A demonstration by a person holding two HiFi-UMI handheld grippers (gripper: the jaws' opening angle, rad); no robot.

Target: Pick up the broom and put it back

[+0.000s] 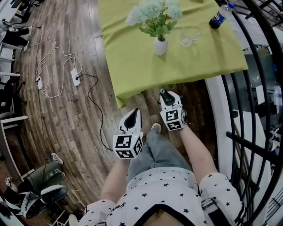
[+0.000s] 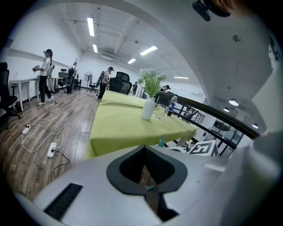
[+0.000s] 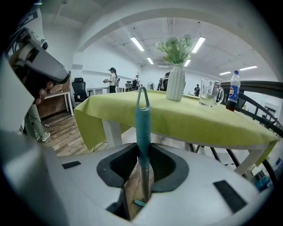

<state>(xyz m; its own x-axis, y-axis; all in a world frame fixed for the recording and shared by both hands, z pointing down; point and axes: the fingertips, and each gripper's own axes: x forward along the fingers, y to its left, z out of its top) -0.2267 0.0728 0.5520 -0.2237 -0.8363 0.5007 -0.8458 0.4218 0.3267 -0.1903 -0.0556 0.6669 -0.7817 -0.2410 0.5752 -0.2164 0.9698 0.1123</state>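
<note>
Closest to you, your right gripper (image 1: 168,98) is clamped on the broom (image 3: 142,128). Its jaws pinch the shaft just where the teal grip meets the bare metal pole (image 3: 144,181). The broom's long axis stands nearly upright. The hanging loop (image 3: 142,95) points up and the pole runs down through the jaws toward the wooden floor (image 1: 66,114). No view shows the brush end. Only your right gripper view gives you the grip, loop and pole. From your head camera you get just a dark stub poking above that gripper, and your left gripper view catches a thin teal sliver beside the right gripper's marker cube (image 2: 205,148). Your left gripper (image 1: 135,111) hangs beside your knee with its jaws drawn narrow, the tips together and nothing between them. Just beyond both grippers is the table under a yellow-green cloth (image 1: 132,57). A white vase (image 1: 160,46) on it holds pale flowers (image 1: 154,11). A clear glass mug (image 1: 188,37) beside it looks empty, and a capped bottle (image 1: 219,16) at the far corner holds a dark drink. To your left a power strip (image 1: 75,77) lies on the floor among loose cables, and a black railing (image 1: 247,141) runs along your right. Only the gripper views show people standing far down the room.
</note>
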